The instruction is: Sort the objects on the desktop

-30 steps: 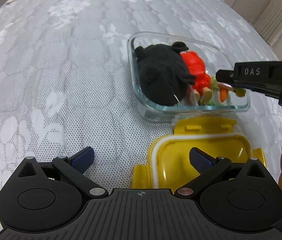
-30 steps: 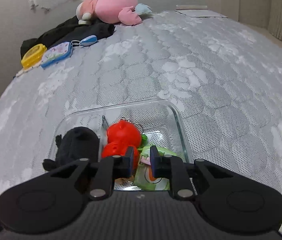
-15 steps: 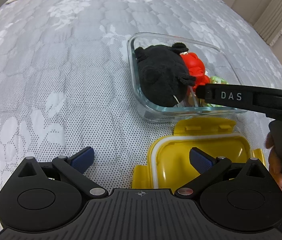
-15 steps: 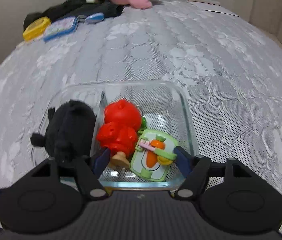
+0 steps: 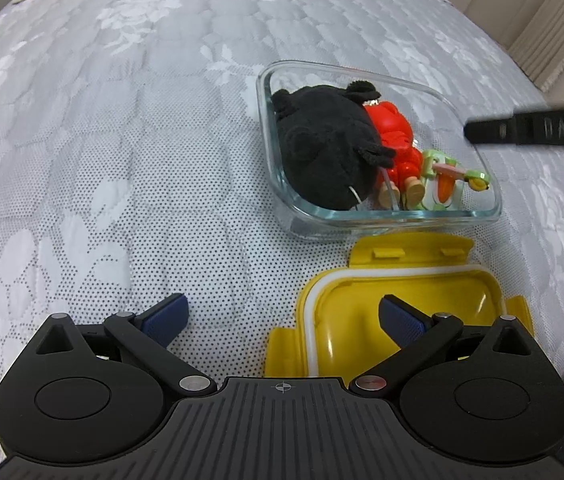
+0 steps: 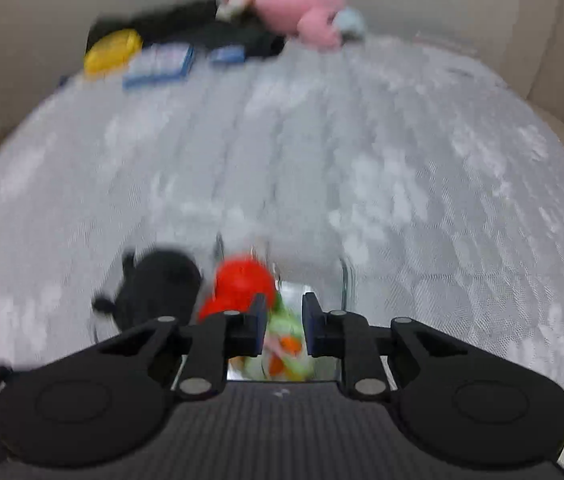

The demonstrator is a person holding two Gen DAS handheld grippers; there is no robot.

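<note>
Right gripper (image 6: 282, 322) jaws just closed narrow, nothing between, above glass container (image 5: 478, 216) holding black plush (image 5: 322, 148), red figure (image 5: 396, 140), green toy (image 5: 442, 184); left gripper (image 5: 282, 316) wide, over yellow lid (image 5: 402, 292); judgement: grip lid rim squarely

Two matte black plastic hand-held grippers, left (image 5: 282, 316) and right (image 6: 282, 320): ribbed centre plate, round disc housings either side, silver pivot screws on angled linkage arms. Dark blue pads (image 5: 166, 314) lining the fingers. Pale blurred "DAS" lettering along the right one's flank.
</note>
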